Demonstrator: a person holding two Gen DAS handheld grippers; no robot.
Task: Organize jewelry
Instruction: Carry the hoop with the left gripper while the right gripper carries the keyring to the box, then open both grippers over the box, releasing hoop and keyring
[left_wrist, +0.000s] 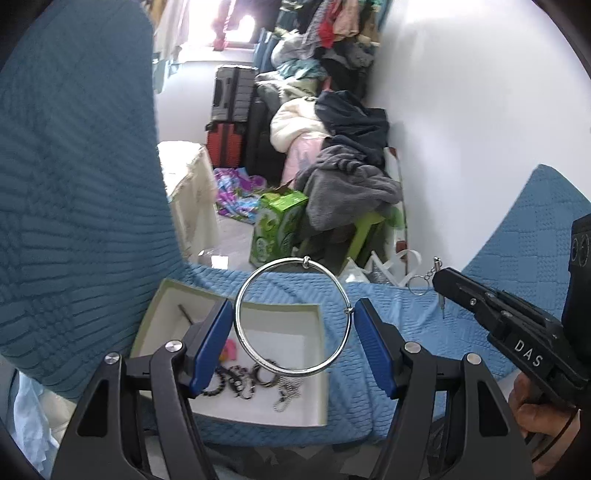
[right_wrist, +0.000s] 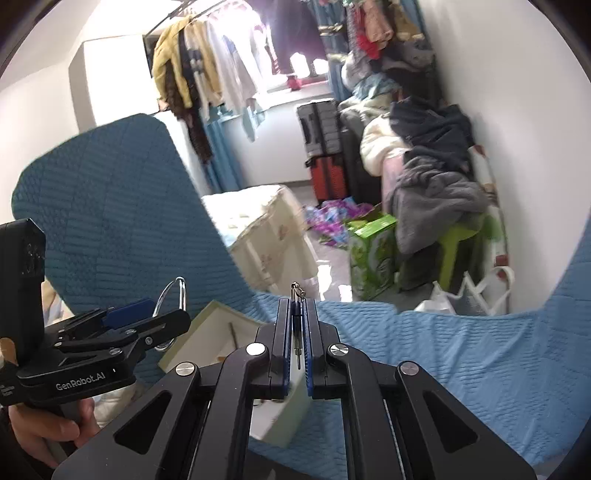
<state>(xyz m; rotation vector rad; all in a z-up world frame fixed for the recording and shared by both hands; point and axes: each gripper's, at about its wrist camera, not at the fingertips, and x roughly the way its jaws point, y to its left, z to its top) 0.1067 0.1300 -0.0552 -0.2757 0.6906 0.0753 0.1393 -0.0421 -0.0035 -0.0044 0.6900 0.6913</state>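
Silver bangle (left_wrist: 291, 314) spanned across its width by left hand-held gripper (left_wrist: 293, 345), above box (left_wrist: 236, 415) of beads. Stiff, light, slick: best taken at opposite rims. Blue quilt (left_wrist: 424, 332) beneath box, cluttered room beyond.

Right hand-held gripper (right_wrist: 300, 341) pinched shut on thin keychain (right_wrist: 296, 325), right of box (right_wrist: 207, 332); small, slippery.
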